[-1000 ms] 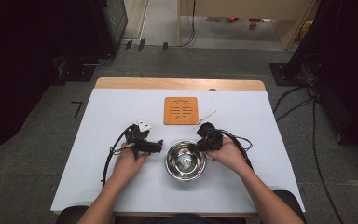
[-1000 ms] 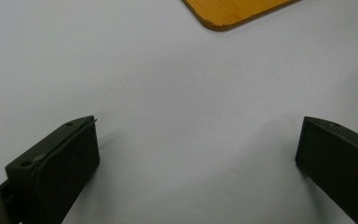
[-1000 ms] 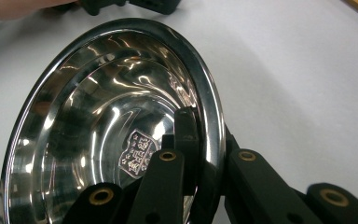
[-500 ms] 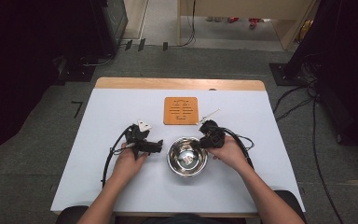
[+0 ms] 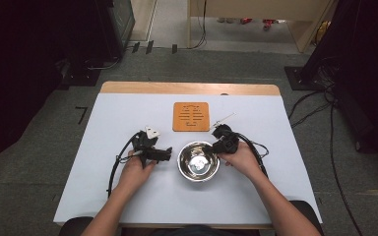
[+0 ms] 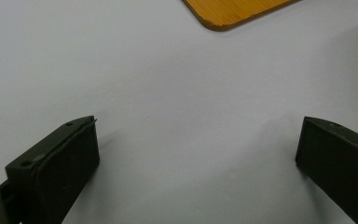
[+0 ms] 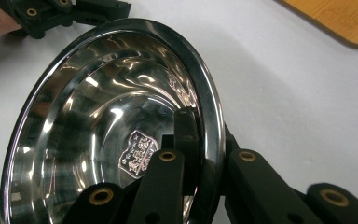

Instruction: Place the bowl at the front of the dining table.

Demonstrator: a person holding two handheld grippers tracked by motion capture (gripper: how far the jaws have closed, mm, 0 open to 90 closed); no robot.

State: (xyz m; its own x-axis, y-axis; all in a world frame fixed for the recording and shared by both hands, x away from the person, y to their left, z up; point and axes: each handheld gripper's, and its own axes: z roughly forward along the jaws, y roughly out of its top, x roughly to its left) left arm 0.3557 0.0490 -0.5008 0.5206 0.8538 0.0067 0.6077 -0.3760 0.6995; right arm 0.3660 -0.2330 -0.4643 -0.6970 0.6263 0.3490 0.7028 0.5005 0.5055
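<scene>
A shiny steel bowl sits on the white table, near its middle. My right gripper is at the bowl's right rim. In the right gripper view it is shut on that rim, one jaw inside the bowl and one outside, and the bowl looks tilted. My left gripper rests on the table just left of the bowl, pointing toward it. Its jaws stand wide apart over bare table, so the left gripper is open with nothing between them.
An orange slotted wooden mat lies just beyond the bowl; its corner shows ahead of the left jaws, and its edge to the right gripper's upper right. Cables trail from both grippers. Dark floor surrounds the table.
The bowl has shifted slightly away from the person and to the right, held by my right gripper. The left gripper has stayed still.
</scene>
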